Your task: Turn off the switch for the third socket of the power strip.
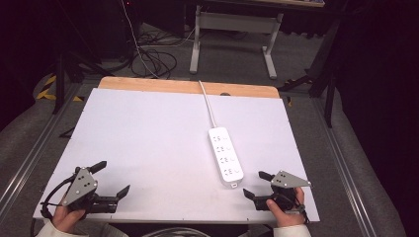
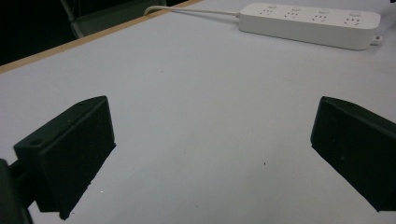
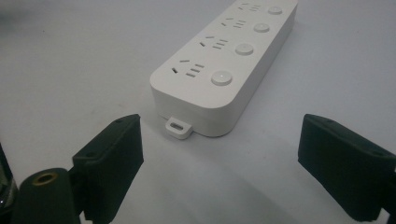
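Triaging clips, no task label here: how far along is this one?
Nothing looks done. The power strip lies flat on the white table, sockets empty. Left gripper and right gripper sit open near the table's near edge, holding nothing. Right is nearest the strip. All handling remains.

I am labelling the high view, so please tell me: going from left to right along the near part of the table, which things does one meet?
left gripper → power strip → right gripper
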Available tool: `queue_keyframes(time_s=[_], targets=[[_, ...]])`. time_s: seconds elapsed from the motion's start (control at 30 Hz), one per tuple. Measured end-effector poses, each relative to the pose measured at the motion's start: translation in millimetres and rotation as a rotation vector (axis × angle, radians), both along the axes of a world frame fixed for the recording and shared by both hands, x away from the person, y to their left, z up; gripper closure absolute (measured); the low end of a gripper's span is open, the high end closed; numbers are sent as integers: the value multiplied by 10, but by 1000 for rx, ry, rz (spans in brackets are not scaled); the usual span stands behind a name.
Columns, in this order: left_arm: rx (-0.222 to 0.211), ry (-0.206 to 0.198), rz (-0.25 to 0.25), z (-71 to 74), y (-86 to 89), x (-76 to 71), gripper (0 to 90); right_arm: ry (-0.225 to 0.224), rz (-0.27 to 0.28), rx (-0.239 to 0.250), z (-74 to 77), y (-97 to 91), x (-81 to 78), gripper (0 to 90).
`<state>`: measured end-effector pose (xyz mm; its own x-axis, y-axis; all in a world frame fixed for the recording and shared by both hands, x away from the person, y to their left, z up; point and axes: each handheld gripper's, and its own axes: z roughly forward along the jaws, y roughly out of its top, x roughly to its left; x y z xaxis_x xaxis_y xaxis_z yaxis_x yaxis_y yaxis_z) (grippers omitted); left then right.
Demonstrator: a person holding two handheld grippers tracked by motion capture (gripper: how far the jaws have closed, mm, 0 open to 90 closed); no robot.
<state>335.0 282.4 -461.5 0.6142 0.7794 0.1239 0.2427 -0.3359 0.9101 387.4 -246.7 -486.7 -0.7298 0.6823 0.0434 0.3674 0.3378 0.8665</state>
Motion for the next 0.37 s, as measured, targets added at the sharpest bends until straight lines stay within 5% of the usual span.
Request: queue_keyframes(time_s=[0.37], targets=[[-9, -16, -3, -33, 39, 24, 2, 0, -45, 16, 9, -44, 12, 156]])
